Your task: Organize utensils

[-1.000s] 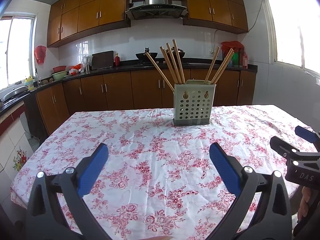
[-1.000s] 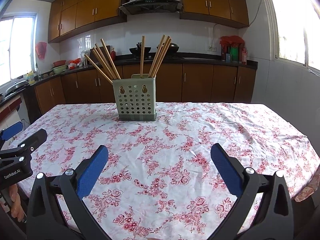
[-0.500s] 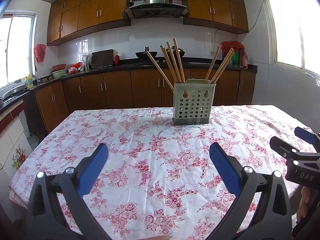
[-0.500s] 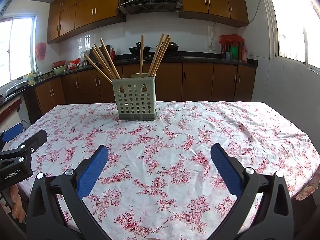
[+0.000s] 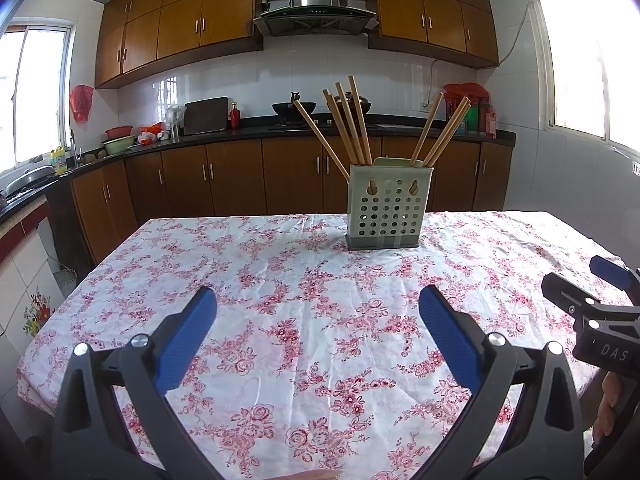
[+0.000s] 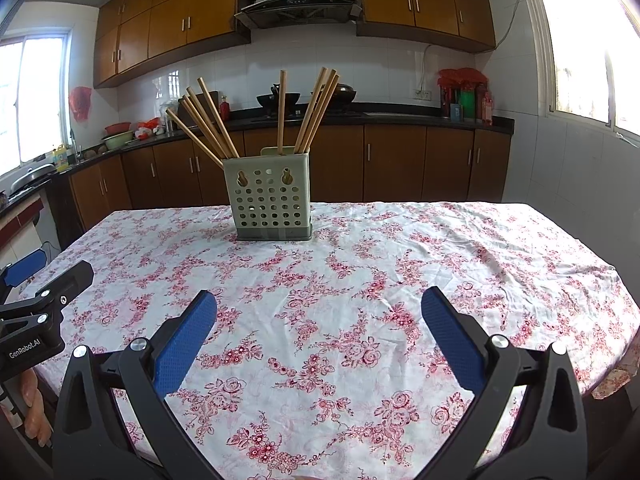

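- We hold the left gripper [image 5: 318, 312] low over the near part of the table, its blue pads spread wide with nothing between them.
- Our right gripper [image 6: 319, 312] is the same: jaws wide apart, empty, hovering above the floral tablecloth [image 6: 360, 288].
- The chopsticks [image 6: 208, 120] stand in a pale perforated holder [image 6: 269, 200] toward the far side of the table, well apart from both grippers.
- In the right wrist view we count about 5 sticks fanned left and about 4 leaning right or upright.
- We judge the sticks light, stiff and smooth, so they may slip or swivel in a loose pinch.
- We judge the best hold to be on the exposed upper shaft, just above the holder rim, 1 stick at a time.
- The holder [image 5: 389, 206] looks light plastic; a sideways pull could tip it, so we would lift straight along the stick.
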